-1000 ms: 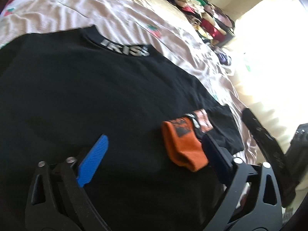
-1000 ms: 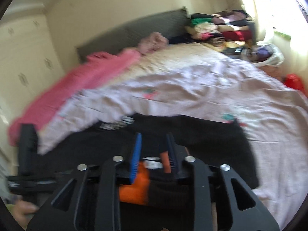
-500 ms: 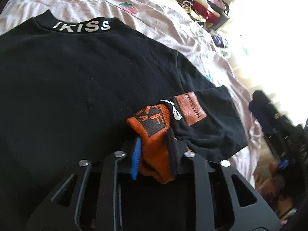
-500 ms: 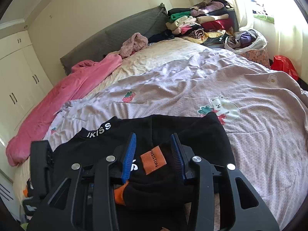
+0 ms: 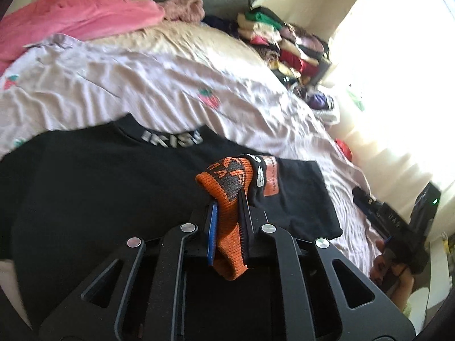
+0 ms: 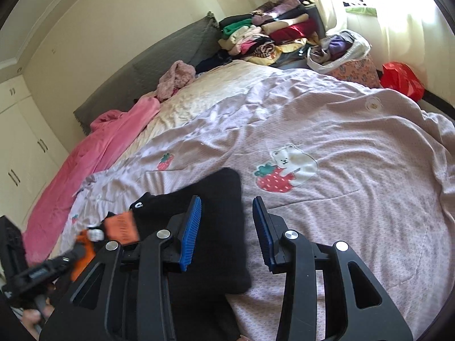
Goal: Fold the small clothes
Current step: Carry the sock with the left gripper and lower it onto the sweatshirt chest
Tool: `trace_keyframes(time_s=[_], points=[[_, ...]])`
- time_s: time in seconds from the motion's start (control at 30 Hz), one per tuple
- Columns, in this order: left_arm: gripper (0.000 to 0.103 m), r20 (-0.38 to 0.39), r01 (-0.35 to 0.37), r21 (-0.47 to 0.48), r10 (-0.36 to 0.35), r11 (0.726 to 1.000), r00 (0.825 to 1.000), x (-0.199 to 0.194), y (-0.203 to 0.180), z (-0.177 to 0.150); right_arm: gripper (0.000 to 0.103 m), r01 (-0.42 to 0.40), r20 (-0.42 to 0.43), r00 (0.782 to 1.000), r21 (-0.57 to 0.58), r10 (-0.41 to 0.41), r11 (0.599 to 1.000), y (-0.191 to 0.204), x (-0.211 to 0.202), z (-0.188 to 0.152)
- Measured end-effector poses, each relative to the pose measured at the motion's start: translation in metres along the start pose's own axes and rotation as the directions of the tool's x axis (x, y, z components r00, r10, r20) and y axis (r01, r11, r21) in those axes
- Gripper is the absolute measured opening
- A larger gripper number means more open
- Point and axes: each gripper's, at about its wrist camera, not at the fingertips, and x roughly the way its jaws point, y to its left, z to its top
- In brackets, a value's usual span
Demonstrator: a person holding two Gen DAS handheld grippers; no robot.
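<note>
Sock [image 5: 227,199] above shirt [image 5: 99,187], on bedspread [image 5: 142,85].

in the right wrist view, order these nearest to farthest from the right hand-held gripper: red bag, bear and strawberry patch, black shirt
1. black shirt, partly between the right hand-held gripper's open fingers
2. bear and strawberry patch, just beyond, right of centre
3. red bag, far right by the bed's edge

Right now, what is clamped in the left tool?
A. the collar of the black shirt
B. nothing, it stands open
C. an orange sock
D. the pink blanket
C: in the left wrist view the left tool is shut on the orange sock, whose cuff hangs below the pads, lifted above the black shirt.
</note>
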Motion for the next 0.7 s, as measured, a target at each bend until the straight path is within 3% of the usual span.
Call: trace_keyframes(time_s=[0.27, 0.7], points=[[0.006, 0.078, -0.077, -0.059, 0.082, 0.995, 0.994, -0.032, 0.038, 0.011, 0.037, -0.013, -0.013, 1.0, -0.047, 0.012, 0.999, 0.015, 0.005, -0.004], [0.005, 0.07, -0.116, -0.114, 0.124, 0.987, 0.99, -0.038, 0.073, 0.01, 0.037, -0.028, -0.03, 0.999, -0.135, 0.024, 0.99, 0.037, 0.012, -0.012]])
